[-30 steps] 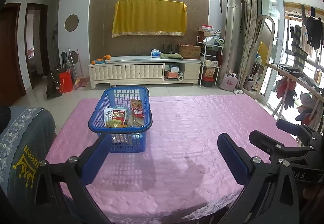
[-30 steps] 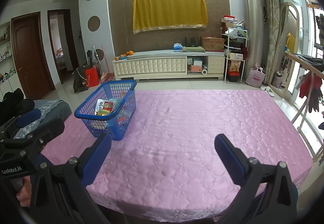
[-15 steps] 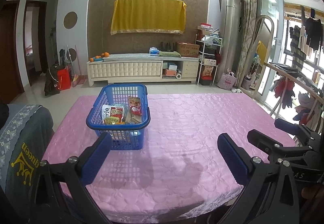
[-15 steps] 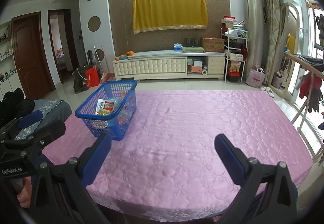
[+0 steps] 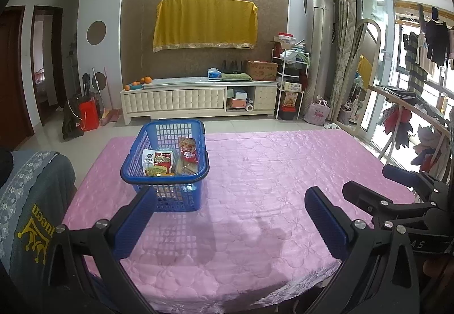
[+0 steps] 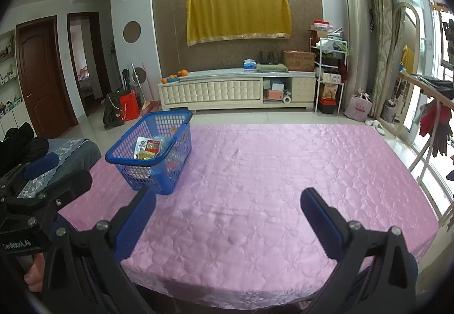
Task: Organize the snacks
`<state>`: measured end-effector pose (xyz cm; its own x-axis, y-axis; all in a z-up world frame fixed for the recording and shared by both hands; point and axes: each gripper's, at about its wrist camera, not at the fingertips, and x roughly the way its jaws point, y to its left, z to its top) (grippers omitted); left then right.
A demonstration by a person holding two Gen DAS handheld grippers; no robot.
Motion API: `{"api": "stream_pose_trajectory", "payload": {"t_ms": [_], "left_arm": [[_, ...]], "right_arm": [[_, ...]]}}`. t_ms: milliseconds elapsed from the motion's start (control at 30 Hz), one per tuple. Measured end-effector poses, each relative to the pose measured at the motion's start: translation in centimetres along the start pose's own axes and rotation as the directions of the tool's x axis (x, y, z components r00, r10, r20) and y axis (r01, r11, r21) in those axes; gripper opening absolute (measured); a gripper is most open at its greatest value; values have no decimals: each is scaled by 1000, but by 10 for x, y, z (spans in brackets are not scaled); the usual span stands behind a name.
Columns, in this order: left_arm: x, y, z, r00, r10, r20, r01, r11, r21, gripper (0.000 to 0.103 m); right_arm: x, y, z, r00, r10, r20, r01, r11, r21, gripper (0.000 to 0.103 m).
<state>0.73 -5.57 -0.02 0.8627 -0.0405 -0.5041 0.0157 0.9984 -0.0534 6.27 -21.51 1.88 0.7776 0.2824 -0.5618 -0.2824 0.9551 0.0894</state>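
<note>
On table [image 5: 255, 172]: blue basket [image 5: 166, 172]; snacks [image 5: 170, 162] inside
Left gripper [image 5: 229, 217]: jaws spread; empty
Right gripper [image 6: 227, 217]: jaws spread; empty

Home living room, lived-in.
At my 12 o'clock: low cabinet [image 5: 198, 99], yellow drape [image 5: 205, 23]; laundry [image 5: 425, 41] at 2; pink-clothed table [image 5: 269, 172] below me.

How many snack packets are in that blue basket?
3 show: a white-and-red packet at left, a red packet at right, a pale one below. More may be hidden.
</note>
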Motion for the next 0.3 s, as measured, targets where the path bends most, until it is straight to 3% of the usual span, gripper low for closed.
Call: {"api": "stream_pose_trajectory", "payload": {"t_ms": [300], "left_arm": [[1,-6,-2,1000,-12,-3,12,1000,17,103]], "right_arm": [[1,0,0,1000,-3,-5,3,1000,2,103]]}}
